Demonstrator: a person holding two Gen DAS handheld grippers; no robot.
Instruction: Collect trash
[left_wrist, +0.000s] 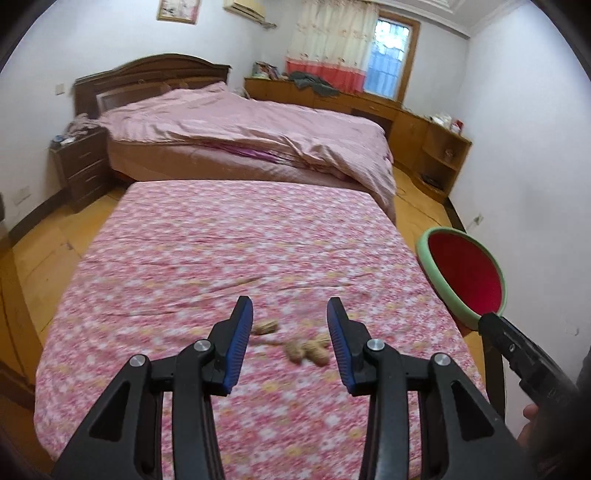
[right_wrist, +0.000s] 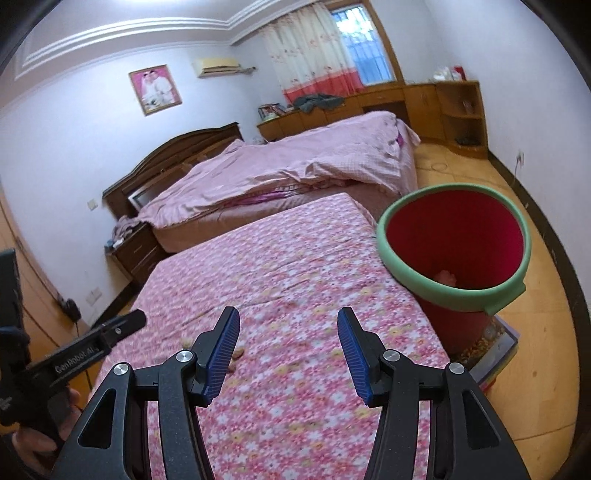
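Left gripper: jaws apart, nothing between the pads, hanging over the near end of the flowered mattress. Right gripper: jaws likewise apart and empty, over the same mattress further right. Just beyond the left jaws lie the peanut shells, a small clump of two or three touching pieces plus one loose shell to their left, all blurred. The loose shell appears to lie with its long axis running left–right across the mattress; the clump's pieces seem angled differently, and their ends cannot be told. Out to the right, on the floor beside the mattress, stands the red bin with a green rim, mouth up; something pale sits at its bottom, possibly trash already dropped in. Judgement: collection partly done at best; the shells on the mattress remain to be picked.
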